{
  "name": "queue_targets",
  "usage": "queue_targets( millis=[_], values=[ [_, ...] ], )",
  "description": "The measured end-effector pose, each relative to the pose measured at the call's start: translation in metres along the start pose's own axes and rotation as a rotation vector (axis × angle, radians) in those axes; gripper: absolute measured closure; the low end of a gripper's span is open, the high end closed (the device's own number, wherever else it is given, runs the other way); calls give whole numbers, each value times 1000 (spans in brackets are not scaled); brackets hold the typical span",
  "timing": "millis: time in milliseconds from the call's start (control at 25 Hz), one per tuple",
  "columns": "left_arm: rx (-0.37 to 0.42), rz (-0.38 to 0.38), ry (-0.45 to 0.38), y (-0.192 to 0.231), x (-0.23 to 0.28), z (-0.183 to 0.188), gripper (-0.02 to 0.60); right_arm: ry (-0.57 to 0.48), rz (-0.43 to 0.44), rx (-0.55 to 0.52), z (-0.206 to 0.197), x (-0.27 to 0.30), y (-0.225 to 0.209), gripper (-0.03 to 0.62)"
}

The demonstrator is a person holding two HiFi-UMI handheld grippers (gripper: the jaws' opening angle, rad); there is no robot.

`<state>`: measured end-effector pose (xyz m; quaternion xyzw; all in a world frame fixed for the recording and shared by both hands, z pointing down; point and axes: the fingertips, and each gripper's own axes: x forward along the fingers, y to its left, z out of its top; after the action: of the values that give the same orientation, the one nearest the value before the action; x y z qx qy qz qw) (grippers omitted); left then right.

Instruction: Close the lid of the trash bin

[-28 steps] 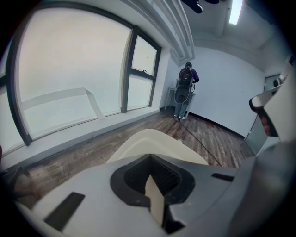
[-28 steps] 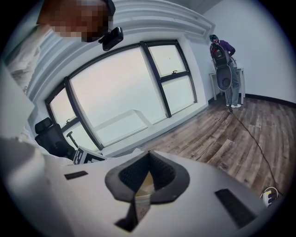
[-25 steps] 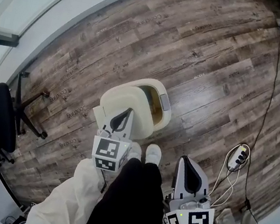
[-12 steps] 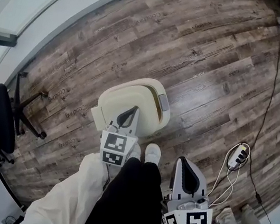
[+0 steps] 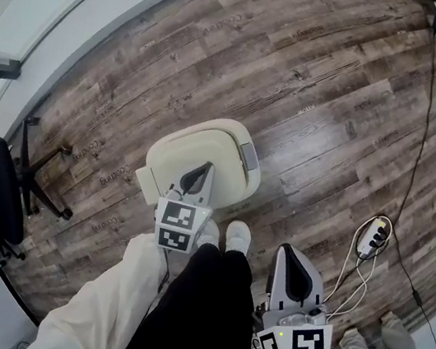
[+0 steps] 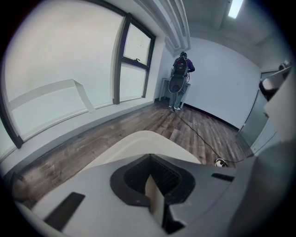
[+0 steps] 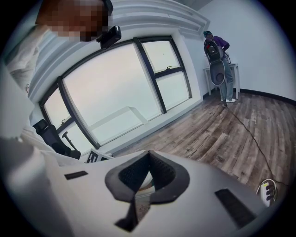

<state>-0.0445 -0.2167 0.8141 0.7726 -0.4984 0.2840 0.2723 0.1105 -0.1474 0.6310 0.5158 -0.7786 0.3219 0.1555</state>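
1. Down on the wood floor the cream trash bin stands just in front of the person's white shoes; its lid lies flat over the top, and no opening shows
2. A grey latch sits at the lid's far right edge
3. Left tongs: the tip lies over the near part of the lid and seems to rest on it, though firm contact cannot be told. In the left gripper view the two jaws meet at the tip, with only a thin slit behind it through which the cream lid shows; nothing is gripped
4. Right tongs: held low beside the person's right leg, well apart from the bin, pointing out over bare floor. In the right gripper view its jaws are likewise drawn together at the tip, and only floor shows through the narrow slit; it holds nothing
5. A white power strip with a looped cord lies on the floor to the right of the right tongs
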Motion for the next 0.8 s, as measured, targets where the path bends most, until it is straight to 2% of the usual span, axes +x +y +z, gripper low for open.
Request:
queue_targets(
  millis=[600, 800],
  values=[
    [7, 9, 69, 2, 22, -20, 575, 11, -20, 23, -10, 2, -14, 571],
    [39, 12, 88, 1, 28, -24, 575, 17, -30, 29, -12, 2, -22, 571]
  ],
)
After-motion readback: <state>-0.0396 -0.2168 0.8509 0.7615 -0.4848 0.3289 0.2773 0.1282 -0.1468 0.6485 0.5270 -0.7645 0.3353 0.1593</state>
